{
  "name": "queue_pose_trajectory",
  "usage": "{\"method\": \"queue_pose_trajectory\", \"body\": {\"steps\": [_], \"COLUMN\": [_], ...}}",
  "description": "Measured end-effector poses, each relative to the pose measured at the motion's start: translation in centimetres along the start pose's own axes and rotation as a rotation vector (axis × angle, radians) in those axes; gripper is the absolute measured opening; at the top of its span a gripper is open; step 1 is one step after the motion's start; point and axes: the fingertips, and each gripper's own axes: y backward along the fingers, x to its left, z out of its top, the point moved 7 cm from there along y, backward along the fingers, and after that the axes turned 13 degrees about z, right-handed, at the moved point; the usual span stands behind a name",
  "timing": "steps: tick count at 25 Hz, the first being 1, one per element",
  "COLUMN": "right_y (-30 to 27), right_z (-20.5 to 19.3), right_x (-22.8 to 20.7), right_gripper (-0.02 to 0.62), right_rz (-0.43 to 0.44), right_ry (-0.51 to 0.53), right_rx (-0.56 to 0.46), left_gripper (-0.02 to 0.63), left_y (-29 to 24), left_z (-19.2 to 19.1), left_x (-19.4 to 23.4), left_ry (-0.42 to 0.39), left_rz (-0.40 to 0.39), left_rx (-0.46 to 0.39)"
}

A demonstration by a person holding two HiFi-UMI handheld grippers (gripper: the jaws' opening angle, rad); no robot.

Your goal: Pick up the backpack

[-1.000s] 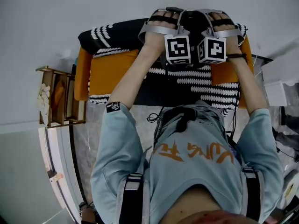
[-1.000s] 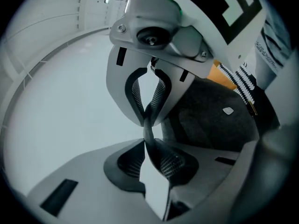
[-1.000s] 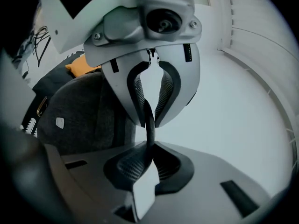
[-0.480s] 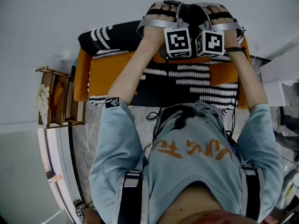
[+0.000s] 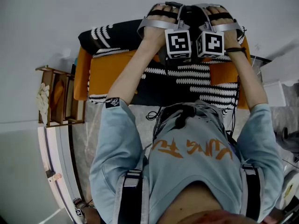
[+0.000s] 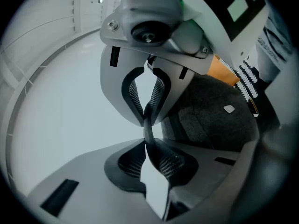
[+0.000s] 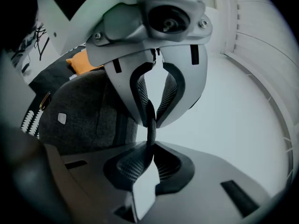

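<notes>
- Backpack (image 7: 79, 111): dark grey, felt-like fabric with 1 small pale label (image 6: 229, 109). It sits at the top centre of the head view, between the 2 hands and against the white wall, above the orange cushion (image 5: 110, 71) and the striped blanket (image 5: 205, 85).
- Left gripper (image 6: 148, 120): jaws drawn narrow and clamped on a thin dark strap (image 6: 149, 139) that runs up through them. The pack body fills the right of this view.
- Right gripper (image 7: 150, 115): jaws likewise narrow, pinching a second thin dark band (image 7: 152, 127). The pack body lies at the left of this view.
- Handling, judged: the shell looks soft and will sag and swing instead of holding its shape. The cloth is matt, so slip is unlikely. Weight depends on contents that cannot be seen. Nothing fragile shows.
- Where to hold, judged: the straps near the top of the pack are the sound choice. With 2 grips side by side the load is shared and twisting is limited.
- Pointing, judged: the rounded top lies toward the jaws and the labelled face toward both gripper cameras.
- Long axis, judged: it probably runs downward from the grippers. Whether the base rests on the blanket cannot be told.
</notes>
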Motion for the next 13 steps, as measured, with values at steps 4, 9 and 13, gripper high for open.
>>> {"method": "queue_pose_trajectory", "body": {"steps": [4,9,13], "right_y": [-0.21,-0.1,-0.17], "right_z": [-0.11,-0.12,-0.22], "right_x": [0.38,0.49,0.41], "right_gripper": [0.054,0.055,0.055], "right_rz": [0.01,0.018,0.014], "right_ry": [0.005,0.011,0.015], "right_rx": [-0.002,-0.003,0.004], "left_gripper": [0.069,0.069,0.069], "left_y": [-0.04,0.01,-0.13], "left_z": [0.14,0.29,0.27], "left_x": [-0.44,-0.58,-0.46], "left_ry": [-0.011,-0.014,-0.009], "left_rz": [-0.014,-0.021,-0.025], "left_rx": [-0.005,-0.01,-0.008]}}
